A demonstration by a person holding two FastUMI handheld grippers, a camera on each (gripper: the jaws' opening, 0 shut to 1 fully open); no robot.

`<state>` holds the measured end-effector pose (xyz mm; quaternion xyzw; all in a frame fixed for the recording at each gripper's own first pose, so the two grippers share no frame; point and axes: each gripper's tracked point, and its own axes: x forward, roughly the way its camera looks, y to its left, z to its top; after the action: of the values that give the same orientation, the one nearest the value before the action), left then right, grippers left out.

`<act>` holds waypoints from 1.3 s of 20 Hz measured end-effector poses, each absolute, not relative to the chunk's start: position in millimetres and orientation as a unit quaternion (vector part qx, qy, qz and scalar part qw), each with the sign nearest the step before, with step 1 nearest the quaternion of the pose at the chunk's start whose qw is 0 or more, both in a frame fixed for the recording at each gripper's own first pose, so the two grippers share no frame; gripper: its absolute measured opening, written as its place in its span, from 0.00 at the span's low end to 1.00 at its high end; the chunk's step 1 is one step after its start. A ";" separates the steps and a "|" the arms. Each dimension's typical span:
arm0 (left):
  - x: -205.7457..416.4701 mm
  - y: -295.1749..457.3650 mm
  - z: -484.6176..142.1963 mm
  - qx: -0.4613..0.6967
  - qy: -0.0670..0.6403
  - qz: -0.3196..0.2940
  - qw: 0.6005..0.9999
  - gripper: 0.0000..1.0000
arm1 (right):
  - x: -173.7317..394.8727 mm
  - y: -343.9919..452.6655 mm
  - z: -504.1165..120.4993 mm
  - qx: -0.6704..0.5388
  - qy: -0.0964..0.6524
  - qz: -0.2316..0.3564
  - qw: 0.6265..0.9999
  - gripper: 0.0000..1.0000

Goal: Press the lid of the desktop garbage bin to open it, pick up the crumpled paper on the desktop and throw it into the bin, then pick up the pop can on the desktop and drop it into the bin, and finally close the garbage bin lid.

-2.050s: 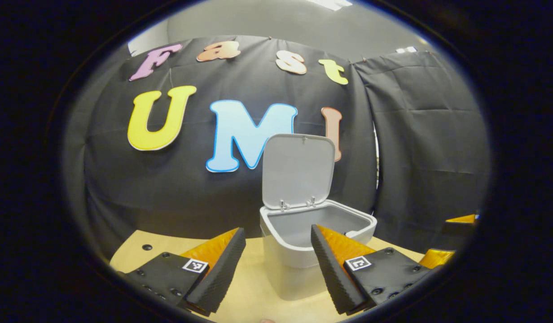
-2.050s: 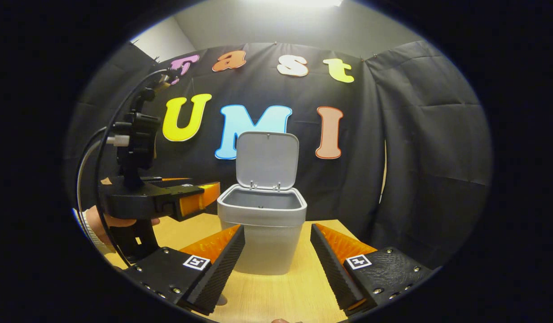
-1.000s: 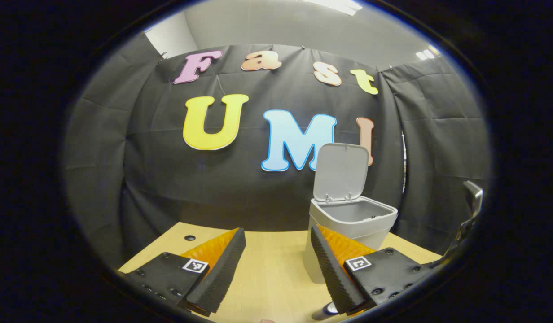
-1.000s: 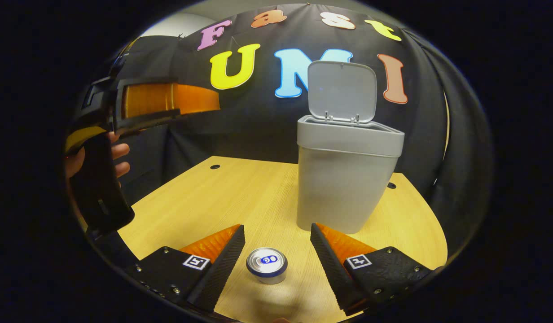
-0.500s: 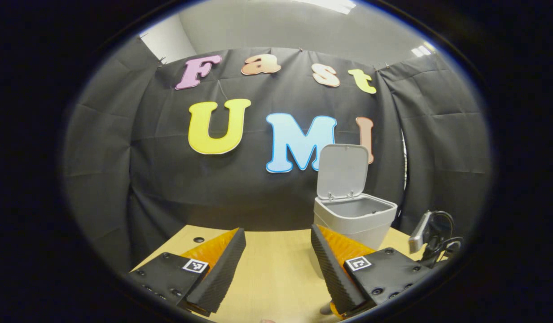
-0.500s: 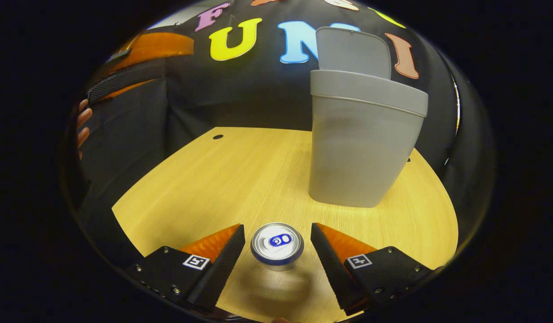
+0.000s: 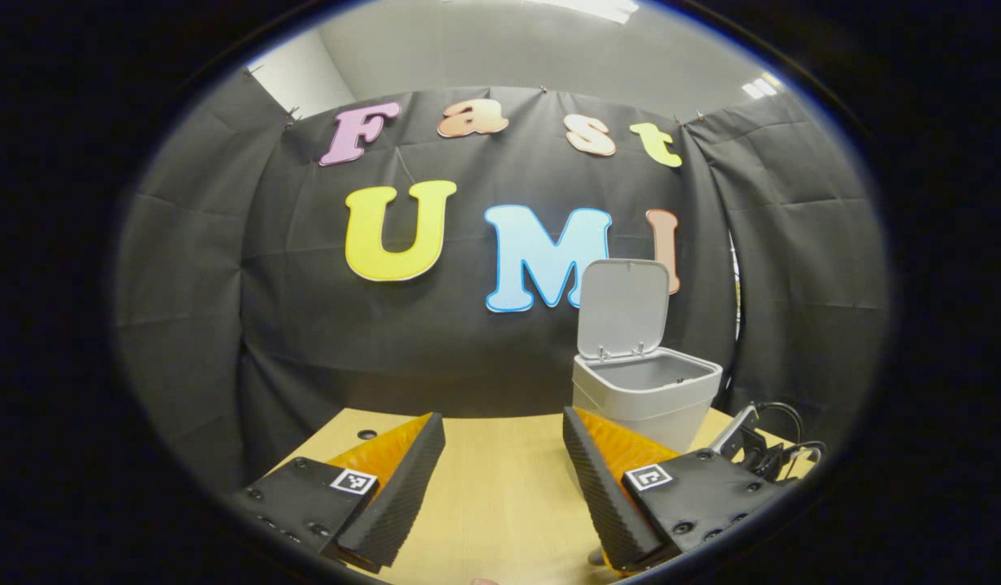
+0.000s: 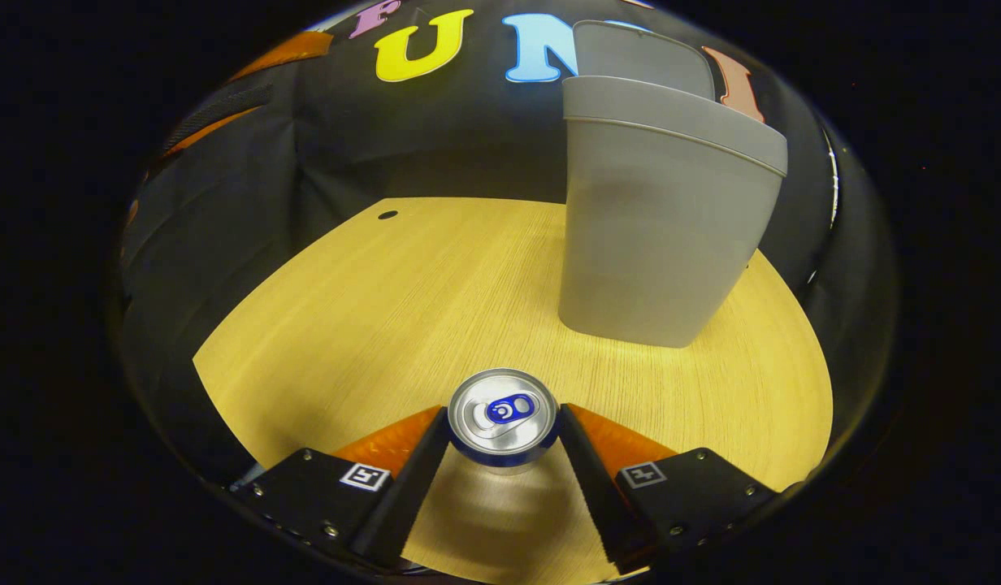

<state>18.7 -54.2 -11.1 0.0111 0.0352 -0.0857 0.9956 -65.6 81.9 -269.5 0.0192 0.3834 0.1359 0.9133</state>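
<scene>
Lowered since half a second ago, the right claw (image 8: 503,431) now closes around the can (image 8: 503,416) near the bin (image 8: 663,219); squeeze evenly, lift straight.

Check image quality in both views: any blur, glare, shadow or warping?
Right gripper view: sharp; can top glints, soft shadow on the table below it; bin walls bow from fisheye. Left gripper view: sharp, evenly lit; bright ceiling light at top.
</scene>
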 end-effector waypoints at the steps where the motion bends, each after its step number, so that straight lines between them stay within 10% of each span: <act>1: 18.6 -53.6 -10.5 0.010 0.035 -0.085 0.996 0.96 | -67.5 81.9 -269.4 0.020 0.385 0.135 0.913 0.85; 26: 27.3 -54.8 -10.8 0.001 0.028 -0.086 0.996 0.96 | -20.6 40.6 -77.0 0.015 0.159 0.103 0.982 0.85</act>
<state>27.3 -54.8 -10.8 0.0009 0.0276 -0.0865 0.9959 -20.6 40.6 -77.0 0.0149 0.1586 0.1029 0.9819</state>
